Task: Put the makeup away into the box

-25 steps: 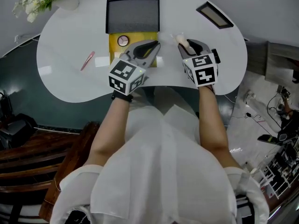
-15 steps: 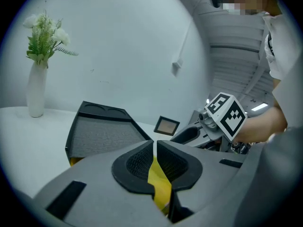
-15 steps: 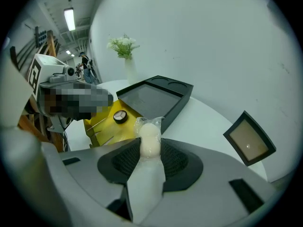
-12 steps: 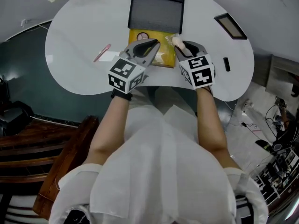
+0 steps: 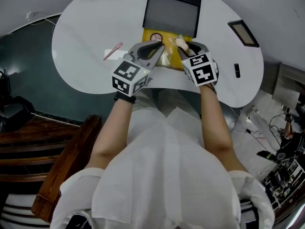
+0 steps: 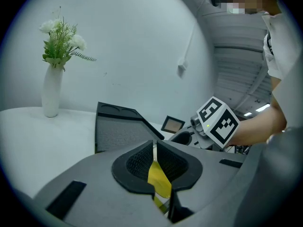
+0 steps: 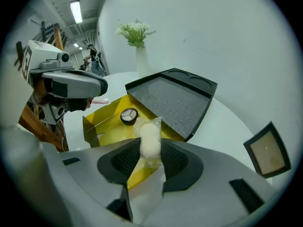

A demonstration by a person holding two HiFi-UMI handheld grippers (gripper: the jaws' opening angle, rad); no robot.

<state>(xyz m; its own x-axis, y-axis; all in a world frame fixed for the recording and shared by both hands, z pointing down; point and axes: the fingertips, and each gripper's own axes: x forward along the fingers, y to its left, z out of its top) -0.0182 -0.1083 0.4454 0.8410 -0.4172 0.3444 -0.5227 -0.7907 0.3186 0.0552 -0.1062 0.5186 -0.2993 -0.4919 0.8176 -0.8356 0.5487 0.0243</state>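
Observation:
A yellow box (image 5: 167, 56) lies open on the white table, with a round compact (image 5: 156, 36) inside. My left gripper (image 5: 155, 46) is shut on a yellow flap (image 6: 158, 178) of that box at its near edge. A cream makeup sponge (image 7: 149, 138) in clear wrap is pinched in my right gripper (image 7: 149, 148), which is shut on it. The sponge (image 5: 180, 42) hangs over the box's right part. In the right gripper view the compact (image 7: 128, 116) shows just beyond the sponge.
A black lid (image 5: 172, 11) lies flat behind the box. A pink stick (image 5: 113, 51) rests on the table to the left. A small framed panel (image 5: 243, 32) and a small black item (image 5: 237, 70) lie to the right. A vase of flowers (image 6: 51, 91) stands far left.
Both grippers have shifted left relative to the black lid. The wrapped sponge, earlier right of the box, now hangs over its right part.

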